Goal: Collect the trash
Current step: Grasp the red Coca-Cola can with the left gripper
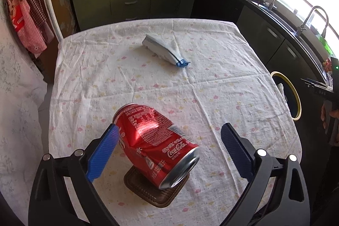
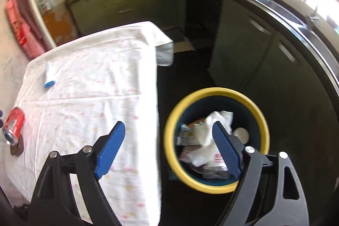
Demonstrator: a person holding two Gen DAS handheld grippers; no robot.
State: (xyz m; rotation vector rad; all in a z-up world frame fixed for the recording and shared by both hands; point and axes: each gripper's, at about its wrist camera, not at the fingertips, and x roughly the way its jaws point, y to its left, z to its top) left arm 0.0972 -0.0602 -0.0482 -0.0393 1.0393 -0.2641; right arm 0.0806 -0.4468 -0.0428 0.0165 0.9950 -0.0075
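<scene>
Across the middle of the left wrist view we see the table (image 1: 211, 86) under its flowered cloth. Beyond its right edge, in the lower right of the right wrist view, the yellow-rimmed bin (image 2: 169, 137) holds crumpled paper (image 2: 207, 130) and wrappers. Our right gripper (image 2: 169, 147) tilts steeply down above the bin's rim, fingers spread wide, nothing between them. Low in the left wrist view our left gripper (image 1: 169, 147) also points steeply down, jaws apart around the dented red can (image 1: 156, 141); its left pad looks to touch the can, the right stands clear. The can lies on a brown tray (image 1: 156, 194). A white packet (image 1: 163, 49) lies further up the frame.
</scene>
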